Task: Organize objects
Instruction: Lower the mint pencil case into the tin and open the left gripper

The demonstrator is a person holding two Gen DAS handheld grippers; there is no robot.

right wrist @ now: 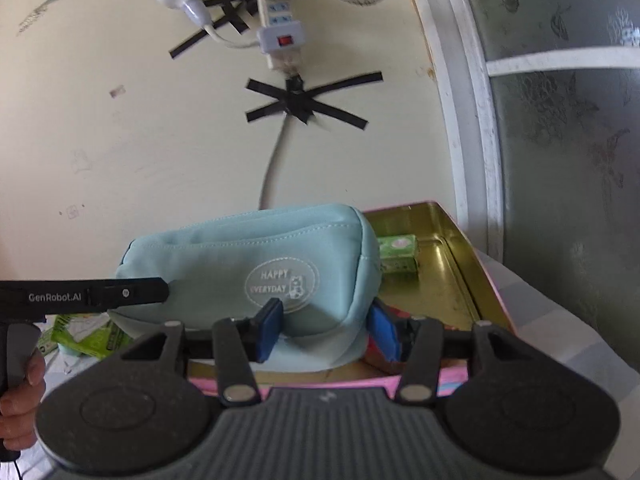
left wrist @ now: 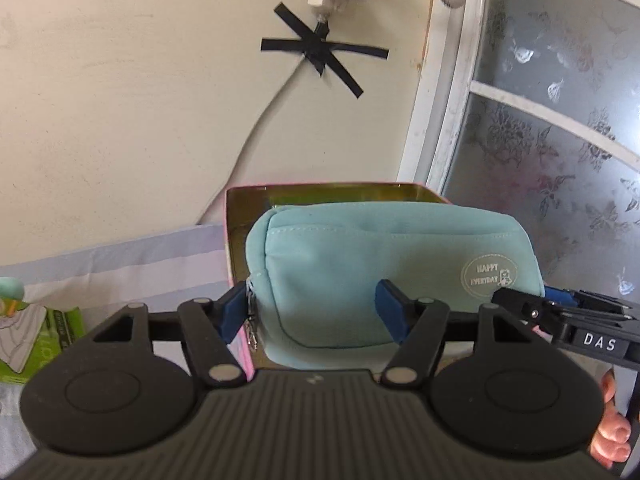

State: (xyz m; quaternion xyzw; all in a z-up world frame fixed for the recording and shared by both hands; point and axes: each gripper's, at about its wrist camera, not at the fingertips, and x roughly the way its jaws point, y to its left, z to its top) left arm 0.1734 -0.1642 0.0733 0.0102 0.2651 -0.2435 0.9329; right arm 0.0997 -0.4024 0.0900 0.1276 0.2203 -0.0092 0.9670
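The pouch [right wrist: 256,268] hides most of the tin's [right wrist: 460,264] contents.

cream wall [right wrist: 120,140] with a power strip [right wrist: 278,20] and black tape crosses [right wrist: 304,100], frosted floral window [left wrist: 552,128] in a white frame on the right.

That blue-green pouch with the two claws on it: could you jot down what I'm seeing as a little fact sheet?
item held: soft teal fabric zip pouch, oval "HAPPY EVERYDAY" badge
left claw: blue pads at the pouch's zipper end, seemingly clamped
right claw: blue pads pinching the pouch's other lower corner
container: open gold-lined metal tin with pink outside, pouch above it
already in tin: small green carton
outside tin: green packets on the striped cloth
backdrop: cream wall, power strip, black tape cross
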